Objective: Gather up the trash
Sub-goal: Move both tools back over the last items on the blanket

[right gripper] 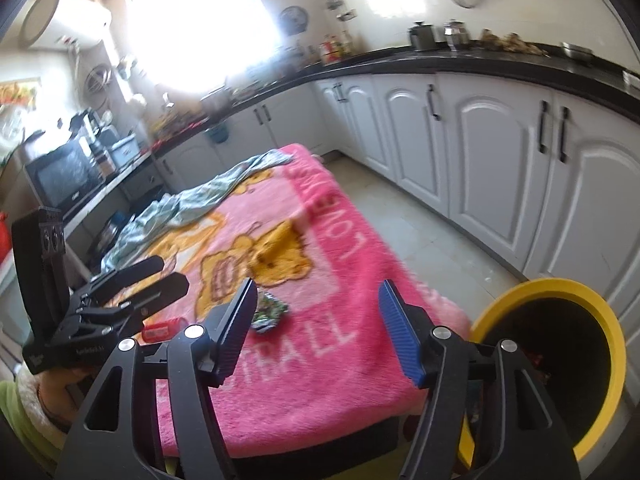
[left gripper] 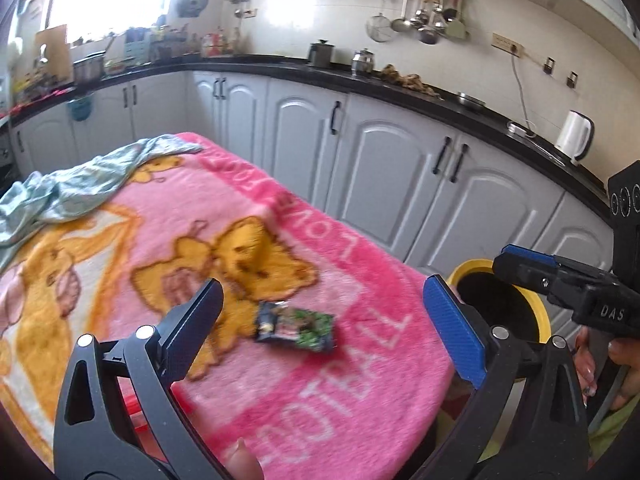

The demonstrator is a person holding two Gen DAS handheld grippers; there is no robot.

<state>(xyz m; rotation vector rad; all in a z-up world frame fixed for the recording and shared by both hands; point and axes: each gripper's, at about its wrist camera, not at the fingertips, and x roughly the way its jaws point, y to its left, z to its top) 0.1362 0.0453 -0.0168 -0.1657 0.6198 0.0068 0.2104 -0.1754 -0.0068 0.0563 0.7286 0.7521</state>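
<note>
1 wrapper [left gripper: 295, 327] lay on the near part of the blanket [left gripper: 160, 216], left of the bin [left gripper: 500, 304]. Both the left gripper [left gripper: 320, 320] and right gripper [right gripper: 316, 320] were wide open and empty. Pickup seemed pending: next, close on the wrapper.

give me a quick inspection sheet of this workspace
surface: table under pink fleece cartoon blanket
job's things: crumpled dark foil snack wrapper on blanket; yellow-rimmed black trash bin beside table edge
clutter: pale green crumpled cloth at far end; small red object, unclear
grippers: left hand-held gripper open, empty; right hand-held gripper open, empty
cables: white kettle cord on wall
surroundings: white kitchen cabinets, black countertop
</note>
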